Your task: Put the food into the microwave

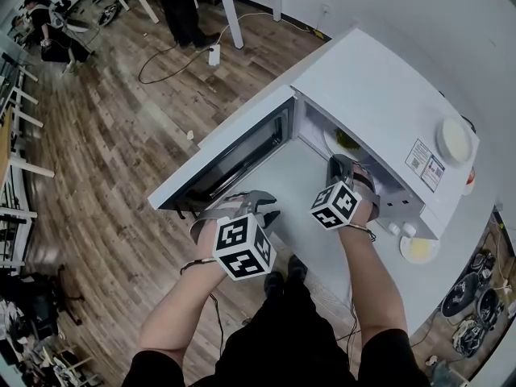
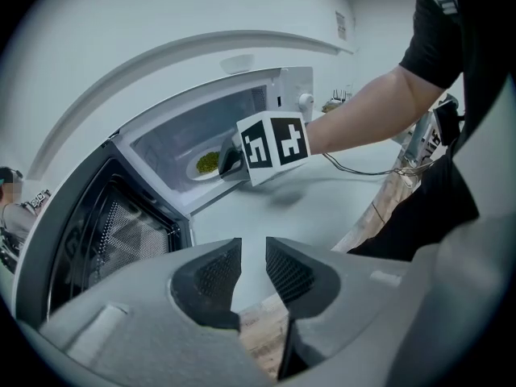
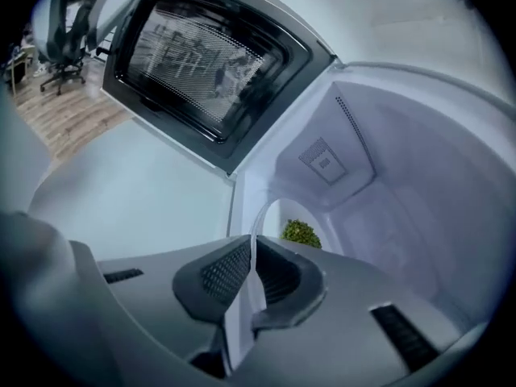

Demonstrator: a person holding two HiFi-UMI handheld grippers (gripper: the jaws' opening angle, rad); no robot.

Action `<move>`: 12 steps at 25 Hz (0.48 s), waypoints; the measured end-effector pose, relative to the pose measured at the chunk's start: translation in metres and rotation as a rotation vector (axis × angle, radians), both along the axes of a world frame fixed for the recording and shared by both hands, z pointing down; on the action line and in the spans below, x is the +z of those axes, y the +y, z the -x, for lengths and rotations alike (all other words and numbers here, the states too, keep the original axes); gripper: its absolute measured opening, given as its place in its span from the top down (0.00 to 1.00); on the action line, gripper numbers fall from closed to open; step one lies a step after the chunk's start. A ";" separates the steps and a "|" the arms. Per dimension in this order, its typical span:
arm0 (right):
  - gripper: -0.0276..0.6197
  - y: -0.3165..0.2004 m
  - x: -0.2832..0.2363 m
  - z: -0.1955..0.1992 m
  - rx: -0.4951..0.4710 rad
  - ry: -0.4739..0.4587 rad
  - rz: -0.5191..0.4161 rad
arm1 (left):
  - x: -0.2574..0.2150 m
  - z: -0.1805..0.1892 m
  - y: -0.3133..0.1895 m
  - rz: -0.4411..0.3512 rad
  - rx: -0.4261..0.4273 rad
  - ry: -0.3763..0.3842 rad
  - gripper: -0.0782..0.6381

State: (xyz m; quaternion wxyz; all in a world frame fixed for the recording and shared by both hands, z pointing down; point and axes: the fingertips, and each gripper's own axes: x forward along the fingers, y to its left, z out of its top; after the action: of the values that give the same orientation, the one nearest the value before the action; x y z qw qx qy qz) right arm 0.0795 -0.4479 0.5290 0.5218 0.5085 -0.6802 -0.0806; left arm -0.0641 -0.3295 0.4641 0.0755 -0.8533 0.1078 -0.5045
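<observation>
The smooth white microwave (image 1: 379, 87) has its mesh-windowed door (image 1: 234, 161) swung open toward 9 o'clock. The forearm (image 1: 367, 272) stretches straight in, and the right gripper (image 3: 251, 274) has its ribbed dark jaws clamped on the thin rim of a round white plate (image 3: 260, 216). Leafy green food (image 3: 301, 232) lies on it inside the cavity, at 12 o'clock of the jaws. The left gripper (image 2: 252, 266) hovers empty, jaws a narrow gap apart. Its view shows most of the plate; the head view shows only a sliver

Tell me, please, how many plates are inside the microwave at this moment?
1. The plate with green food sits inside the microwave, and the claw of the right gripper is closed on its rim. Part of the cavity is out of sight, so another may be hidden.
</observation>
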 end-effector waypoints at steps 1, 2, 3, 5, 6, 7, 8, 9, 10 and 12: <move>0.91 -0.003 0.000 -0.001 0.009 -0.016 0.001 | -0.001 0.001 -0.001 -0.002 -0.003 -0.002 0.75; 0.91 -0.005 0.000 -0.002 0.015 -0.025 0.000 | -0.002 0.001 -0.002 -0.004 -0.008 -0.001 0.75; 0.91 -0.006 -0.001 -0.002 0.017 -0.029 -0.004 | -0.003 0.001 -0.002 -0.008 -0.013 0.003 0.75; 0.91 -0.005 -0.008 0.001 0.014 -0.047 -0.020 | -0.009 0.001 0.000 -0.015 -0.031 0.027 0.75; 0.91 -0.002 -0.014 0.004 0.010 -0.066 -0.032 | -0.013 0.001 0.003 -0.017 -0.044 0.047 0.75; 0.91 0.003 -0.021 0.007 0.005 -0.090 -0.045 | -0.017 0.001 0.007 -0.021 -0.058 0.072 0.75; 0.91 0.010 -0.029 0.012 0.000 -0.118 -0.056 | -0.023 0.002 0.013 -0.025 -0.072 0.102 0.75; 0.91 0.019 -0.038 0.016 -0.005 -0.150 -0.064 | -0.030 0.003 0.019 -0.033 -0.087 0.138 0.75; 0.91 0.031 -0.047 0.022 -0.011 -0.182 -0.070 | -0.038 0.004 0.028 -0.042 -0.102 0.182 0.75; 0.91 0.061 -0.067 0.032 -0.025 -0.255 -0.075 | -0.059 0.008 0.049 -0.049 -0.133 0.291 0.76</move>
State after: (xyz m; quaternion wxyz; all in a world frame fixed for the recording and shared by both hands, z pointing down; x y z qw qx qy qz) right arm 0.0475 -0.3868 0.4616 0.4106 0.5254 -0.7438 -0.0472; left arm -0.0720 -0.2804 0.4050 0.0461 -0.9062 0.1862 -0.3769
